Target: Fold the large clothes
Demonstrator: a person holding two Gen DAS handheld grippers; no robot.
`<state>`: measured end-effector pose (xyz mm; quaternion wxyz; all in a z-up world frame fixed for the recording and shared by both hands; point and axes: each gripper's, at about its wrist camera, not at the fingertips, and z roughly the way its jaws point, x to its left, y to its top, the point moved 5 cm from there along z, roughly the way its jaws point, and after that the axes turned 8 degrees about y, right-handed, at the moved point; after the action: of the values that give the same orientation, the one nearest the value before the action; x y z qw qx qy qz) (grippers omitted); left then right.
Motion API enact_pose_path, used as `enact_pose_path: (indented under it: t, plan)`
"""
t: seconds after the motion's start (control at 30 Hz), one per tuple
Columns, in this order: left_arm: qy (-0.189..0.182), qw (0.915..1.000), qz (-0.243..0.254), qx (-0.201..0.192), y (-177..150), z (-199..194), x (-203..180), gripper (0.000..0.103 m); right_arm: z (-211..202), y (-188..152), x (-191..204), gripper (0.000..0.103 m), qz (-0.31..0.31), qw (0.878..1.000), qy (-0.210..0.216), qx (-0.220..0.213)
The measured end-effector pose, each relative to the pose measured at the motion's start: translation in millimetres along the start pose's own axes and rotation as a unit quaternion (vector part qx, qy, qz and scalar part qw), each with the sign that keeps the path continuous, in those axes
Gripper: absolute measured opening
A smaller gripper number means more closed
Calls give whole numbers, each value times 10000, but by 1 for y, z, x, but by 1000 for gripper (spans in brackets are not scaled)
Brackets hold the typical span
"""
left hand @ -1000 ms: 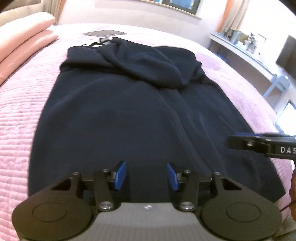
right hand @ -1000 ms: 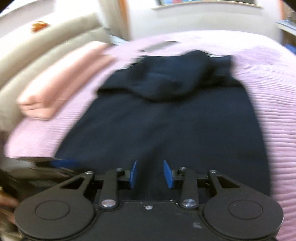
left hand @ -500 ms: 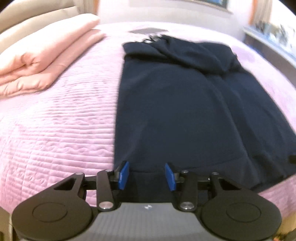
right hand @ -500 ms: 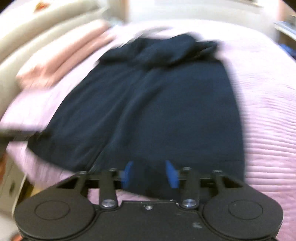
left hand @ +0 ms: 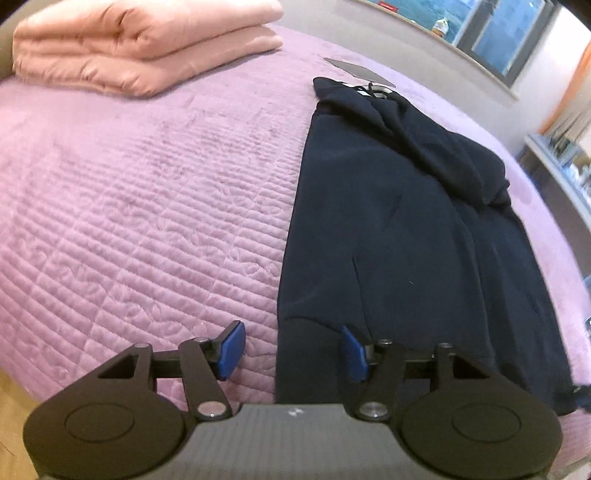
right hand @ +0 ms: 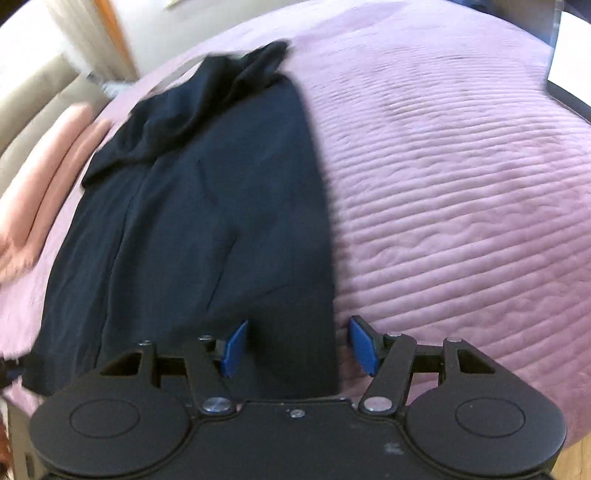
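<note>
Navy garment [left hand: 402, 236], large and dark, lay spread flat along a bed covered by a pink quilted bedspread [left hand: 147, 206]. Its far end was bunched into loose folds near a flat dark rectangular object [left hand: 358, 70] resting on the bedspread. Its near hem reached the near edge of the bed.

Left tongs [left hand: 293, 350]: jaws stood wide apart, holding nothing. They straddled the garment's near left corner, the left blue pad [left hand: 231, 350] over bare bedspread and the right blue pad [left hand: 354, 354] over dark cloth. Whether either pad touched the fabric could not be told.

Right tongs [right hand: 301, 345]: jaws likewise wide apart, holding nothing. They straddled the near right corner of the garment [right hand: 207, 221], one pad over cloth and the other just past the garment's right edge, over the bedspread [right hand: 443, 184]. Contact could not be told; this view was somewhat blurred.

Folded peach blanket [left hand: 140, 44]: stacked at the bed's far left, well apart from the garment. Window [left hand: 495, 33] lay beyond the bed.
</note>
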<state>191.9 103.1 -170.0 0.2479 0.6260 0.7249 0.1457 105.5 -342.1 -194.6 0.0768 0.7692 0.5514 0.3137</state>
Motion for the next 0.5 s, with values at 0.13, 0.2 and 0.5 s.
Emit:
enact_pose_path:
  t: [0.13, 0.2, 0.5]
  plan:
    - [-286, 9993, -157, 196, -7, 6, -1, 65, 0, -4, 10, 76, -290, 9990, -330, 24]
    - [-353, 9990, -222, 175, -8, 7, -1, 68, -1, -1, 7, 73, -245, 9993, -271, 80]
    - [-401, 9964, 748, 47, -5, 26, -22, 55, 4, 7, 34, 23, -1675, 9853, 249, 222]
